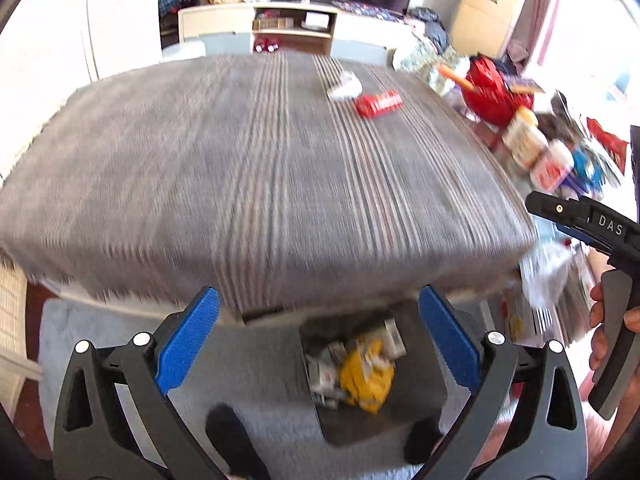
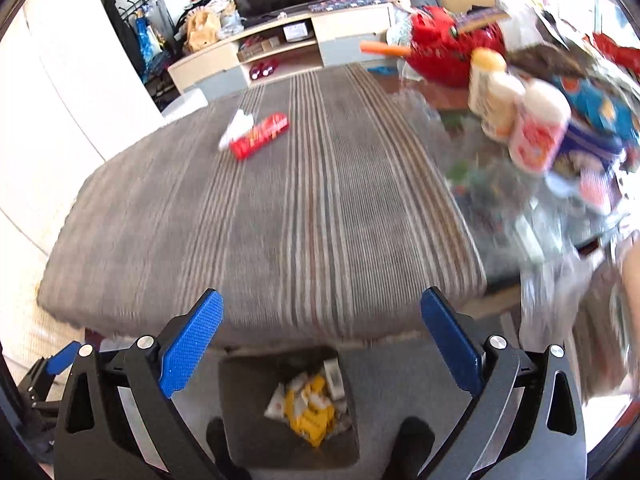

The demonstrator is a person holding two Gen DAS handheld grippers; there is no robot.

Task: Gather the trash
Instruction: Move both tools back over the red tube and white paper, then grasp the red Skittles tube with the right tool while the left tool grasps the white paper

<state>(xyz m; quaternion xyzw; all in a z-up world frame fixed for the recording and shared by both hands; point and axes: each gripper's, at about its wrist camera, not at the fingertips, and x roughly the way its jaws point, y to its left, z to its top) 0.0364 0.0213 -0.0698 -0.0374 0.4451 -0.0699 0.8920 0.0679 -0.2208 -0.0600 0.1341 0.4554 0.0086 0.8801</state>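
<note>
A red wrapper (image 1: pixel 378 103) and a crumpled white tissue (image 1: pixel 345 86) lie on the far part of the grey striped table (image 1: pixel 240 168). They also show in the right wrist view: the wrapper (image 2: pixel 260 135), the tissue (image 2: pixel 237 128). A dark bin (image 1: pixel 372 376) on the floor below the table's near edge holds yellow and white trash; it also shows in the right wrist view (image 2: pixel 288 408). My left gripper (image 1: pixel 318 340) is open and empty above the bin. My right gripper (image 2: pixel 320 344) is open and empty above the bin; its side shows in the left wrist view (image 1: pixel 592 224).
Bottles (image 2: pixel 520 120), a red bag (image 2: pixel 448 44) and packets crowd a glass side table to the right. A TV cabinet (image 2: pixel 280 44) stands beyond the table. A pale rug (image 1: pixel 248 360) lies under the bin. White cupboards (image 2: pixel 60 80) are on the left.
</note>
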